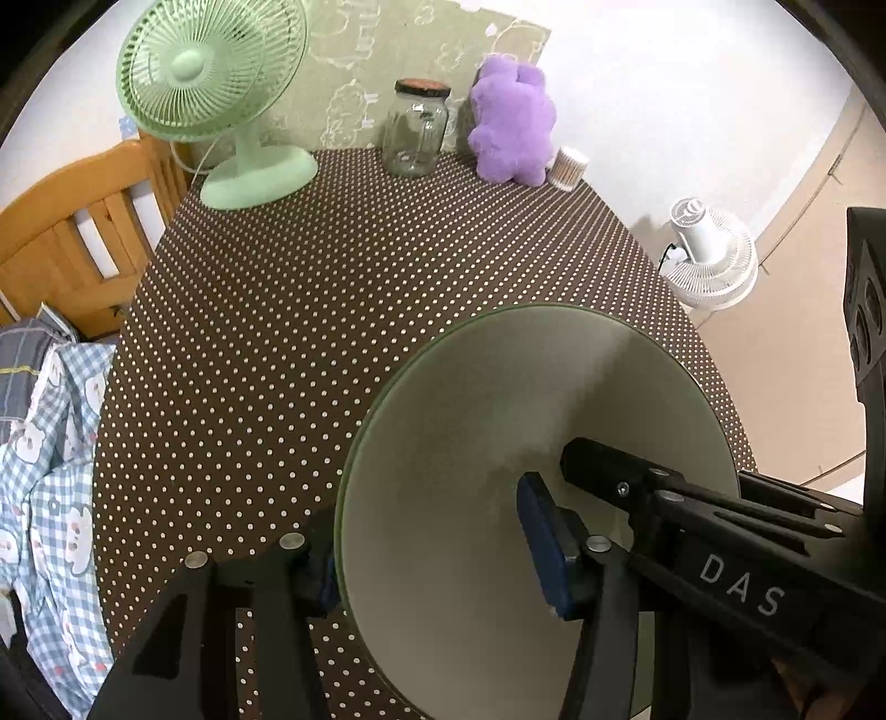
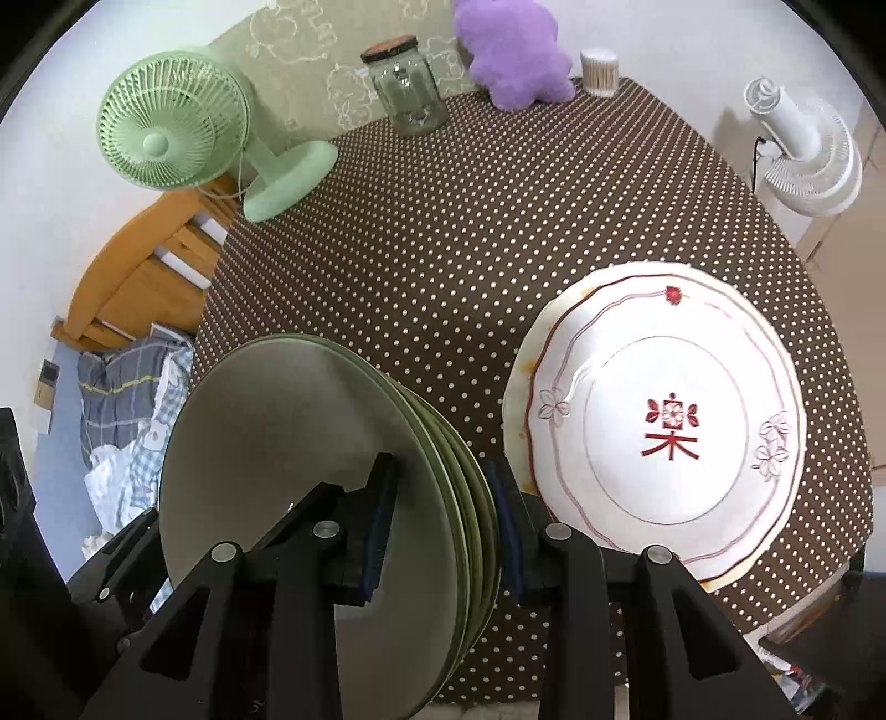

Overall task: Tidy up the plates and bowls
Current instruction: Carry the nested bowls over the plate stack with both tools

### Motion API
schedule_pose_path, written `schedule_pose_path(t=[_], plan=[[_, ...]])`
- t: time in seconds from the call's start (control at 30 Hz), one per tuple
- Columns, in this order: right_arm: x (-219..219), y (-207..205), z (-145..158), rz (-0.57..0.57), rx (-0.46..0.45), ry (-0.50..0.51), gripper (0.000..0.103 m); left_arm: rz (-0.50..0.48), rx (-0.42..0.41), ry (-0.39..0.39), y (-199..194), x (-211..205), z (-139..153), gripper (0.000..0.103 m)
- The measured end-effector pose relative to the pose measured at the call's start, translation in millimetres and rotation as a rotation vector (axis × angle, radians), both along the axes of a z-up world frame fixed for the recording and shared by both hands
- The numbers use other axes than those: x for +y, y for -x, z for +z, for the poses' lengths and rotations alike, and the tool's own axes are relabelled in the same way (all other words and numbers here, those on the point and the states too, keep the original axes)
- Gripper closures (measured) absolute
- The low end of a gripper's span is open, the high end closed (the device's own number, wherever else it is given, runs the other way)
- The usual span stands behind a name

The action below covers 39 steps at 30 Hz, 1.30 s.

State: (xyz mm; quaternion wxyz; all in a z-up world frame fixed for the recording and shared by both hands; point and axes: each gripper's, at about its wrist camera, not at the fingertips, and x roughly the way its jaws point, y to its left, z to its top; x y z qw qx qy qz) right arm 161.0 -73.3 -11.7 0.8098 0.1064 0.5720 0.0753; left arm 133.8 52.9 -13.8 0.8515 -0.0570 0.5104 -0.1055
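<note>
Left gripper: clamped on stack of pale green round ceramic plates.
Right gripper: clamped on same stack.
Stack: tilted, left of white red-patterned plate.

Dotted table, white plates

We see the plate stack left of the patterned plate on the tabletop; fan, jar and plush toy stand behind.

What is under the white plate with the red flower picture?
Another pale plate peeks out beneath the white plate, showing only its rim. Both sit on the dotted tablecloth. Anything more beneath is covered.
</note>
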Motion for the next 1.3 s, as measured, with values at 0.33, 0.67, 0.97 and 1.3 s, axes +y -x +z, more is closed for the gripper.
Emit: schedule_pose_path(t=[0.33, 0.67, 0.97, 1.3], plan=[[-23.2, 5.7, 21.0, 0.042, -0.045, -0.009, 0.066, 0.045, -0.045, -0.012, 9.3, -26.6, 15.8, 0.050], [-58.9, 4.5, 31.1, 0.078, -0.061, -0.009, 0.066, 0.080, -0.062, -0.016, 9.8, -61.8, 21.9, 0.051], [-90.3, 0.1, 31.9, 0.091, -0.060, -0.003, 0.066, 0.096, -0.060, -0.018, 8.1, -96.0, 20.3, 0.051], [-124.3, -9.8, 25.3, 0.085, -0.042, -0.003, 0.066, 0.095, -0.043, -0.022, -0.3, -131.8, 11.3, 0.051]])
